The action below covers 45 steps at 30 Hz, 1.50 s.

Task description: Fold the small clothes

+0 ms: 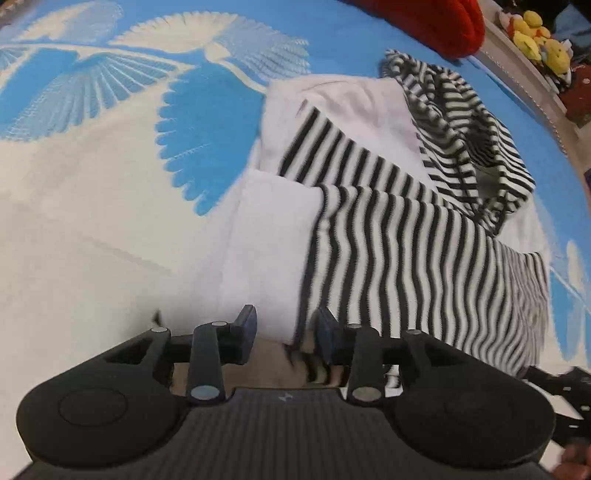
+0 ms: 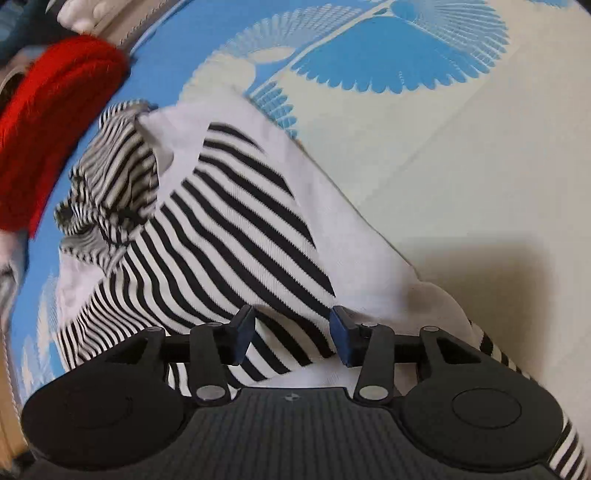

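A small hooded garment, white with black-and-white striped panels [image 1: 388, 229], lies partly folded on a blue and white bird-print sheet [image 1: 110, 184]. Its striped hood [image 1: 469, 144] is bunched at the far end. My left gripper [image 1: 286, 332] is open, its jaws apart just over the garment's near edge where white and stripes meet. In the right wrist view the same garment [image 2: 229, 236] lies slantwise, hood [image 2: 110, 184] at the left. My right gripper [image 2: 291, 332] is open, its jaws spread over the striped near end with nothing held.
A red knitted item [image 1: 436, 22] lies at the far edge of the sheet beyond the hood; it also shows in the right wrist view [image 2: 48, 129]. Yellow plush toys [image 1: 535, 37] sit on a ledge at the far right. The other gripper's black frame [image 1: 561, 391] shows at the lower right.
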Tool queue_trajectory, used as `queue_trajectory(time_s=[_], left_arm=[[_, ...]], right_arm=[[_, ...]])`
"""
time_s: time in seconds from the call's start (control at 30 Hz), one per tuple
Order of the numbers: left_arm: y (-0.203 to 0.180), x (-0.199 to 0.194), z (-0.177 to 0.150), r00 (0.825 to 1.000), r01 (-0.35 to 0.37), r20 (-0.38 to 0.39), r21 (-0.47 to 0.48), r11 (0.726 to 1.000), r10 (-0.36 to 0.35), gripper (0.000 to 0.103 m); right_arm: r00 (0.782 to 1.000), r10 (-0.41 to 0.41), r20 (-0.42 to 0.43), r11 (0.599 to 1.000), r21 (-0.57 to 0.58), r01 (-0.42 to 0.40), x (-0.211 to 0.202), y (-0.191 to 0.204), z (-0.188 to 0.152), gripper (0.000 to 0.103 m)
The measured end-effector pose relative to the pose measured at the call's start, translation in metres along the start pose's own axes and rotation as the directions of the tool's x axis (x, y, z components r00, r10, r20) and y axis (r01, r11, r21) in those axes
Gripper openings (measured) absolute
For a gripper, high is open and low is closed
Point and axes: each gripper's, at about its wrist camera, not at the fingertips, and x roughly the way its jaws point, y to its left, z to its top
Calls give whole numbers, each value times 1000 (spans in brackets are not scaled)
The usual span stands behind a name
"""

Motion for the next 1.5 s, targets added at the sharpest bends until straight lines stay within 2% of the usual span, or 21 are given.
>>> queue_trajectory(time_s=[0.1,0.2,0.27,0.43,0.53,0.63,0.73,0.93,1.17,1.4,1.5], left_arm=[[-11,-20,-1,997,-18,71,71,997,13,40],[-15,-40,-1,990,3,143,79,997,-15,43],[-18,-53,-2,978,14,206,89,996,-32,44],[-35,-72,-12,945,-61,328,168,984,2,65],[-39,-75,-19,941,-91,338,190,978,22,65],[-37,-80,-27,943,-80,333,193,978,11,66],[-36,-86,-36,938,-86,347,199,976,11,71],[-35,-99,-50,933,-81,359,197,977,5,74],[-38,-111,-63,927,-74,375,202,977,-8,75],[-44,-116,-69,913,-74,407,218,973,-22,78],[-48,-114,-72,898,-97,440,238,966,-18,78]], right_arm=[[999,1,42,998,-58,1,-16,13,-3,48],[994,17,105,993,-116,-5,-35,21,-4,48],[987,21,158,982,-187,10,-47,28,-3,48],[961,42,274,939,-340,56,-74,42,-8,49],[944,58,326,916,-392,79,-90,44,-12,52],[927,78,367,904,-418,89,-100,46,-20,56],[924,98,369,900,-429,76,-108,48,-28,56],[918,125,377,889,-453,66,-117,51,-46,56],[903,168,394,839,-538,78,-130,53,-68,58],[901,161,402,824,-557,101,-132,49,-72,61],[893,152,424,821,-557,125,-129,47,-71,61]])
